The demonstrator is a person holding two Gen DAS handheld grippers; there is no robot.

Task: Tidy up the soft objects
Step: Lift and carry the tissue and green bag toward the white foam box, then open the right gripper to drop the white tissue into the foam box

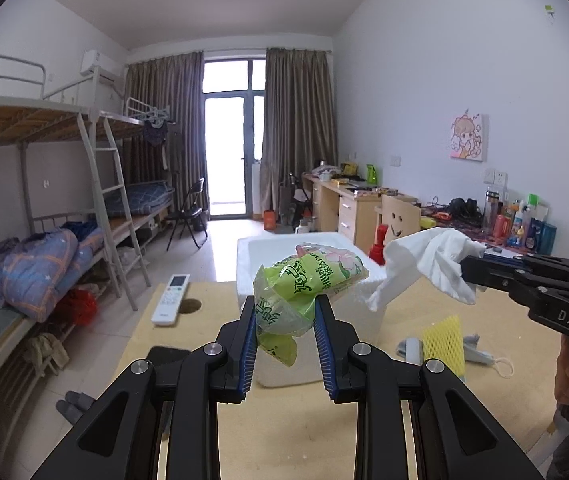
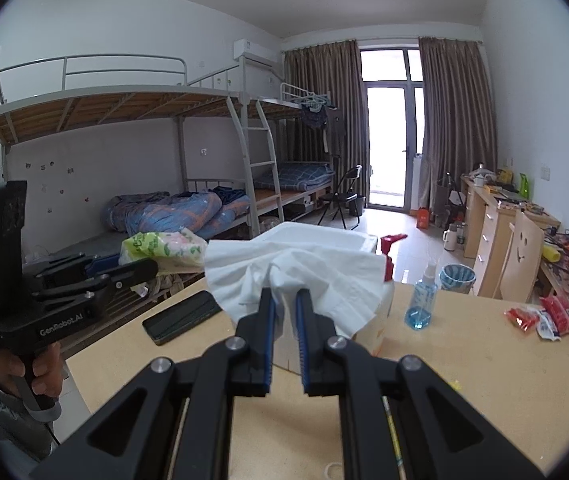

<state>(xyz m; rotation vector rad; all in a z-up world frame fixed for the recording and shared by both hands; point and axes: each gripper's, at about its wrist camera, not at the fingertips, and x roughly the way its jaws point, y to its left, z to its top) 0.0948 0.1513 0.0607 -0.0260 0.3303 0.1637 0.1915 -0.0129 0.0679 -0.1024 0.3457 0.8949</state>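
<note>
Green pack, left wrist view: crinkled green plastic tissue pack with a pink flower print (image 1: 310, 280), pinched at its near end between the blue-padded fingers of the left gripper (image 1: 285, 316), held in the air over the near rim of the white foam box (image 1: 252, 258).
White cloth, left wrist view: crumpled white fabric (image 1: 424, 268) clamped in the tips of the right gripper (image 1: 469, 268), hanging to the right of the box.
Tabletop, left wrist view: pale wooden table (image 1: 284, 420); white remote control (image 1: 171, 299) at far left; yellow foam netting sleeve (image 1: 443, 344) near right.
White cloth, right wrist view: same fabric (image 2: 296, 276) gripped between nearly closed fingers of the right gripper (image 2: 284, 304), in front of the foam box (image 2: 324, 236).
Green pack, right wrist view: pack (image 2: 164, 249) in the left gripper (image 2: 152, 270) at far left, clear of the table.
Tabletop, right wrist view: black phone (image 2: 182, 317) at left; clear blue spray bottle (image 2: 422, 304) to the right.
</note>
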